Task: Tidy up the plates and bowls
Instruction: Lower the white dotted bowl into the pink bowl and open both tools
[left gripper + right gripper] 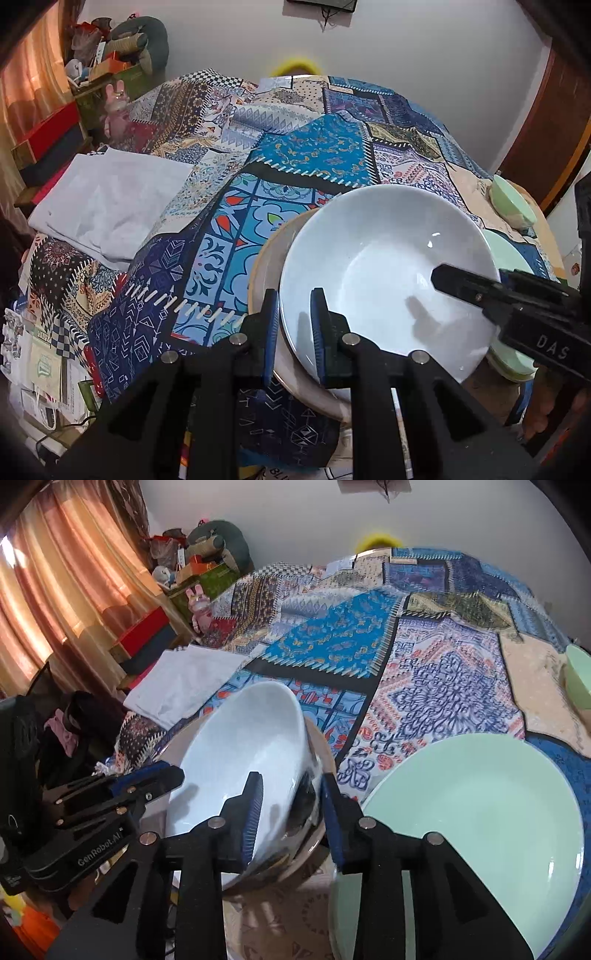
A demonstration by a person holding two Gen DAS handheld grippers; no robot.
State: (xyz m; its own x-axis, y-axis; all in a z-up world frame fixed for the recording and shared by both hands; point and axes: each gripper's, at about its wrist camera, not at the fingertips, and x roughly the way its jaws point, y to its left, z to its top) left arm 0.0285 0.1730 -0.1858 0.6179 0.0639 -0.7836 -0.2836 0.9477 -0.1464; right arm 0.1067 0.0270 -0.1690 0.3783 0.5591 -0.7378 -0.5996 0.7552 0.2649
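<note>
Right wrist: glossy white bowl (240, 760) tilted over tan plate (325, 753).

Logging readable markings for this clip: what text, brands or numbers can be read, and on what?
"DAS": black body of the right gripper, in the left wrist view.
"GenRobot.AI": black body of the left gripper, in the right wrist view.
Print on the papers beside the patchwork cloth: too small to read.

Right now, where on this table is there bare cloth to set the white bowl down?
The widest free patch is the patchwork tablecloth beyond the large pale green plate, between the folded white cloth and the small green bowl. The near edge is crowded: the white ceramic bowl sits on the beige plate, with both tools at its rim.
</note>
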